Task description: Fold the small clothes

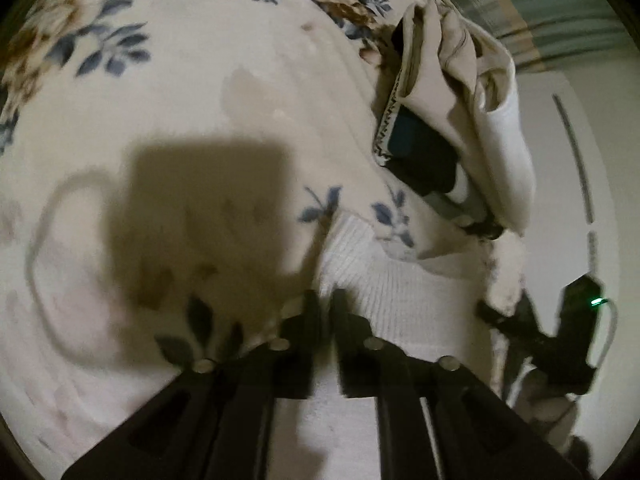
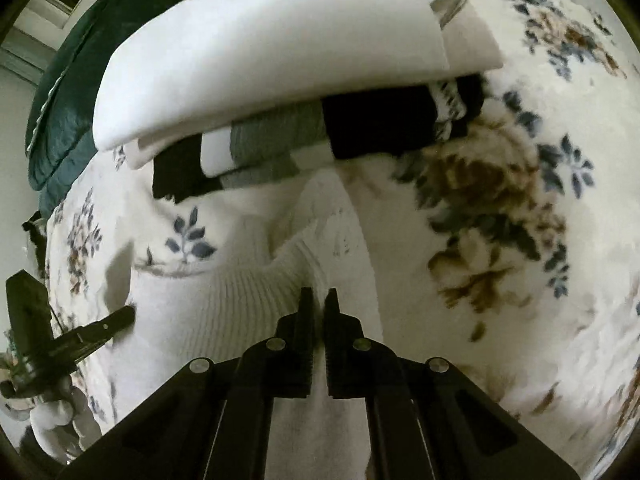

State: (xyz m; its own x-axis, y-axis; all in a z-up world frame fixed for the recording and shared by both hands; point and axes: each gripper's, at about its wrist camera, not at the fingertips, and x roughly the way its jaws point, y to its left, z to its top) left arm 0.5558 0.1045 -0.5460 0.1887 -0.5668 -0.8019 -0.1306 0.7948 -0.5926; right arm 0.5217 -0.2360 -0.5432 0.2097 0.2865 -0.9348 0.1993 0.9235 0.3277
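Observation:
A white ribbed sock (image 1: 396, 292) lies on the floral blanket (image 1: 200, 92). My left gripper (image 1: 327, 300) is shut on the sock's near edge. In the right wrist view the same sock (image 2: 240, 304) stretches across the blanket (image 2: 500, 240), and my right gripper (image 2: 319, 300) is shut on its other end. The left gripper (image 2: 120, 320) shows at the left edge of the right wrist view, pinching the sock. The right gripper (image 1: 508, 312) shows at the right of the left wrist view.
A pile of folded clothes (image 2: 280, 48), white on top with grey and black socks (image 2: 312, 136) beneath, lies just beyond the sock. It also shows in the left wrist view (image 1: 460, 92). A dark green garment (image 2: 80, 92) lies at the far left.

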